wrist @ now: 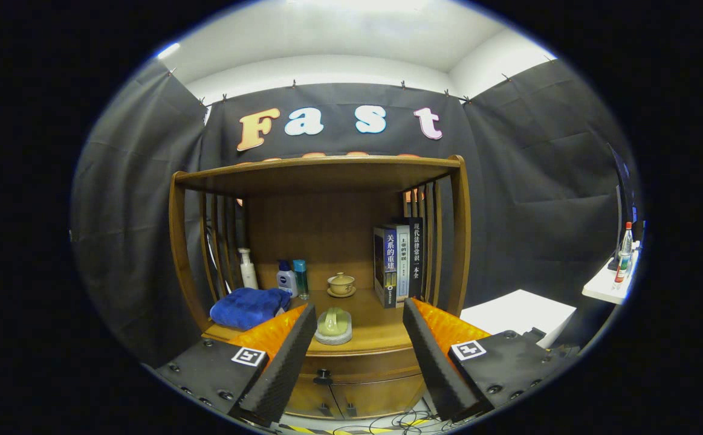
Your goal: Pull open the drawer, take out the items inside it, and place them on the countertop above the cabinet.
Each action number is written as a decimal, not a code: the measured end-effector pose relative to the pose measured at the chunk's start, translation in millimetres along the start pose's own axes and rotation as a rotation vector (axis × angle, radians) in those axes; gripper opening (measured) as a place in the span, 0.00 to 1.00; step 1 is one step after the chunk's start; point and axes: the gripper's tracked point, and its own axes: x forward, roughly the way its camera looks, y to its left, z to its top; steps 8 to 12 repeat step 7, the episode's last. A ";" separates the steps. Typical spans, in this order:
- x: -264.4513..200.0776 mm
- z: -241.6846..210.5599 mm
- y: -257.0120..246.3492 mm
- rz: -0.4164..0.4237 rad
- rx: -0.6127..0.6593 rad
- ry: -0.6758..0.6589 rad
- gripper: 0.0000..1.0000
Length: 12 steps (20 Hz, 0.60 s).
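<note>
I see the wooden cabinet [321, 241] ahead, its drawer [357, 365] shut below the counter [381, 332]. My gripper [360, 356] is spread wide, holding nothing. Between its 2 fingers sits a green cup [333, 323], beside a blue towel [248, 307].

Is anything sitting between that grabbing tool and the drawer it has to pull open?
Nothing visible does. The tool is open, and the drawer knob shows in the gap between its fingers, ahead of them. The green dish sits higher, on the countertop.
</note>
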 end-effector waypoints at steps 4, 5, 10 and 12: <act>0.5 -2.4 1.2 0.003 0.006 0.010 0.96; 1.5 -4.0 0.4 0.000 0.001 0.015 0.96; 1.3 -5.5 0.1 -0.004 -0.010 0.019 0.96; 1.3 -5.5 0.1 -0.004 -0.010 0.019 0.96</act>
